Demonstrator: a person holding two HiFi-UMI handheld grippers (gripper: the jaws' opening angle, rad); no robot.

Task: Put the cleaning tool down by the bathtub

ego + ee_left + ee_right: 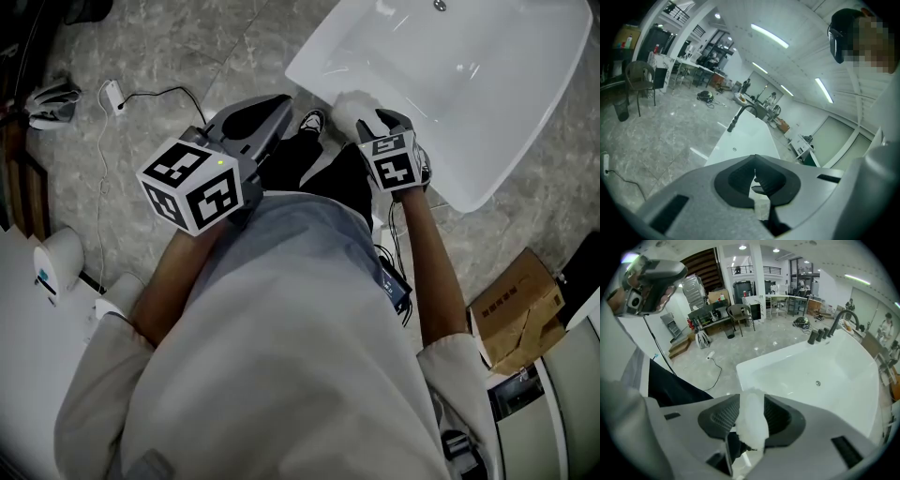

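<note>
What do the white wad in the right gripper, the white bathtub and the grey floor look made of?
The white wad: soft, matte, fuzzy-edged, squashed between the right gripper's jaws; probably sponge or cloth. The white bathtub: smooth, glossy, reflecting light streaks; acrylic or enamel, unclear which. The grey floor: veined, polished, straight seams; marble or marble-look tile.

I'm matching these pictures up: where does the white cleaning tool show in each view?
Head view: the white cleaning tool is upper centre, at the tip of the right gripper, by the rim of the bathtub.
Left gripper view: not in it.
Right gripper view: bottom centre, clamped between the jaws.
Shared landmark: the bathtub, seen in all three views.
</note>
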